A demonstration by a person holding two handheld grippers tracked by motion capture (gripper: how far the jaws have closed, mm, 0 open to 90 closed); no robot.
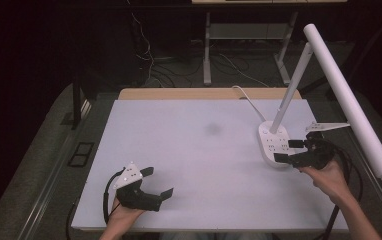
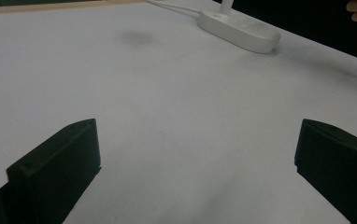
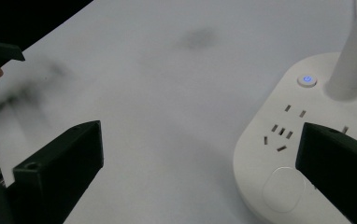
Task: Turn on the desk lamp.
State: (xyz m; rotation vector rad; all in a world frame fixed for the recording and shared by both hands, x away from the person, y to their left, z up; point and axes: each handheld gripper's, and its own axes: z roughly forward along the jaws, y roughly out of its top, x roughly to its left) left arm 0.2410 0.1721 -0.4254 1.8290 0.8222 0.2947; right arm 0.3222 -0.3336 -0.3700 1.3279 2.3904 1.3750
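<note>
Item: desk lamp base point(image 1: 275, 143), white, oblong, combined with a socket strip; sits on the far right part of the counter point(image 1: 194, 150), its long axis running from the near edge toward the far edge. Top face carries several socket slots, a lit blue power button point(image 3: 307, 80) near the stem, and a plain rounded pad point(image 3: 284, 189) at the near end. Lamp stem point(image 1: 293, 86) rises from the base and leans to the right, up to a long white tube head point(image 1: 348, 97) that slopes over the counter's right side. A white cord point(image 1: 244, 95) leaves the far end of the base toward the back edge. Right claw point(image 1: 291, 151): jaws set wide, holding nothing; it stands just to the right of the base, one jaw over the base's socket face in the right gripper view, the other over bare counter. Judged the nearer claw by far; the base lies directly ahead of it and slightly to its right. Left claw point(image 1: 160, 182): jaws wide, empty, low over the near left part of the counter, well apart from the base, which lies ahead and to its right. Other marks: a faint dark smudge point(image 1: 213, 128) mid-counter.
</note>
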